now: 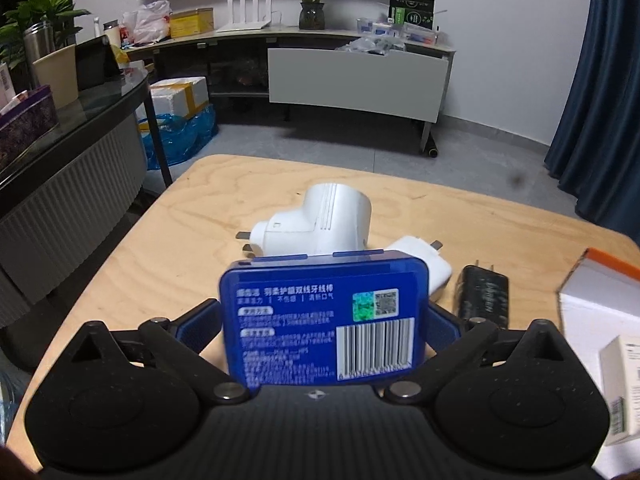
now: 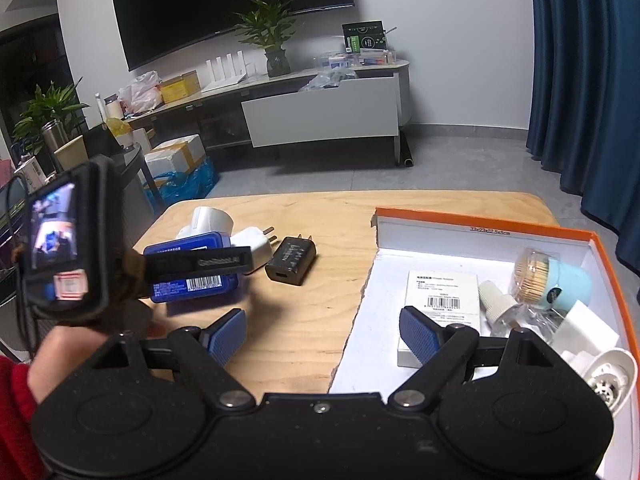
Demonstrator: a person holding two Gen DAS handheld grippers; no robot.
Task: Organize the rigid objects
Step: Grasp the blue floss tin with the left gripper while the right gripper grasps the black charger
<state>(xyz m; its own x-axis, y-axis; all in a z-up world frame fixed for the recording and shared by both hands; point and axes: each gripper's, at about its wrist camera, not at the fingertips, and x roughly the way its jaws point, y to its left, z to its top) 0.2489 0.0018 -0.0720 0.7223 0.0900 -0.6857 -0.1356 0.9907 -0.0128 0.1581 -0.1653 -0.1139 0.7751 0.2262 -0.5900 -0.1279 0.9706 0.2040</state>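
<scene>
The left gripper (image 1: 324, 320) was clamped on the blue case (image 1: 324, 320) at lower centre of the left view, gripped by its short sides, likely for carrying to the box (image 2: 500, 226) at the right. The case was flat, hard plastic with rounded corners. The right gripper (image 2: 324, 332) hung apart and empty over the box edge. White plugs (image 1: 320, 220) and a matte black charger (image 2: 291, 261) lay on the wooden table (image 1: 140, 272).
</scene>
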